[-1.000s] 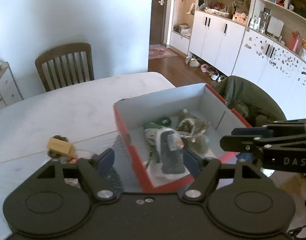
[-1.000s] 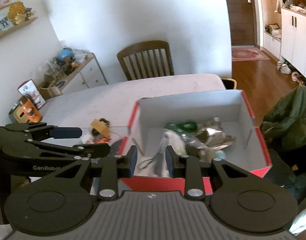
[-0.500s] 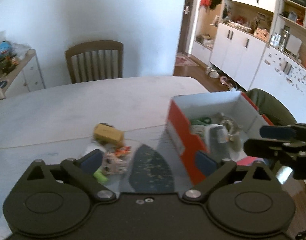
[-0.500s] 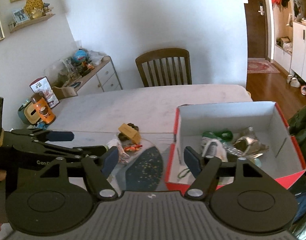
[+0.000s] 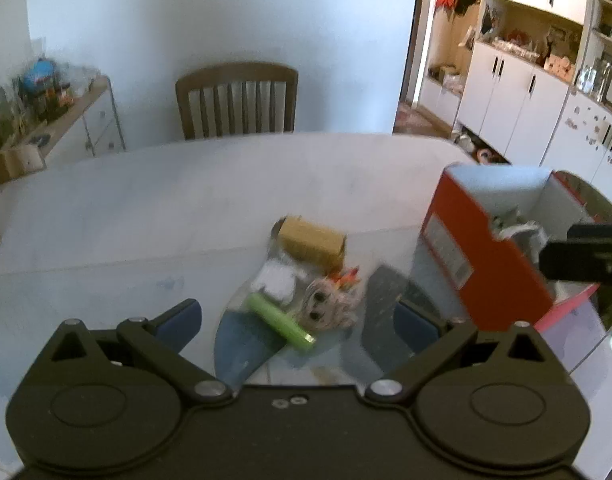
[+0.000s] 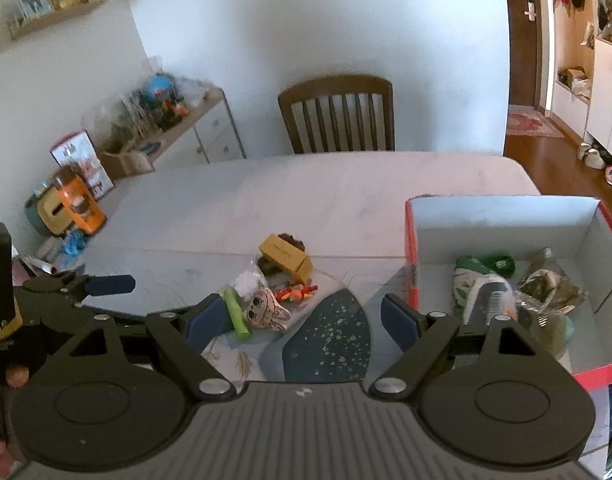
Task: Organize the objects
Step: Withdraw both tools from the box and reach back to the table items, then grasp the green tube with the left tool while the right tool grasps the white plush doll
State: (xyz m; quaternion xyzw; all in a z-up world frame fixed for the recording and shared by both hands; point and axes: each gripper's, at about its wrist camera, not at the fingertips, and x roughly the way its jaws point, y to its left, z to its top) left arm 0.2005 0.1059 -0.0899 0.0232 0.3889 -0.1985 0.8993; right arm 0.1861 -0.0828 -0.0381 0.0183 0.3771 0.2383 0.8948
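Note:
A small pile lies on the white table: a tan box (image 5: 312, 240) (image 6: 285, 258), a green tube (image 5: 279, 325) (image 6: 237, 314), a plush toy with big eyes (image 5: 326, 308) (image 6: 265, 308) and an orange piece (image 6: 295, 291). My left gripper (image 5: 297, 322) stands open just short of the pile, nothing between its fingers. My right gripper (image 6: 303, 318) is open too, empty, over a dark speckled mat (image 6: 330, 332). The red box (image 6: 506, 208) (image 5: 478, 248) at the right holds a green item (image 6: 484, 264), a grey brush-like thing (image 6: 488, 296) and crumpled foil (image 6: 554, 284).
A wooden chair (image 6: 338, 114) stands at the table's far side. A low cabinet (image 6: 173, 132) crowded with items lines the left wall, with an orange container (image 6: 75, 206) near it. White cupboards (image 5: 518, 100) and a doorway are at the right.
Both grippers have swung left, away from the red box and toward the pile. The right gripper has opened wide; the left has stayed open.

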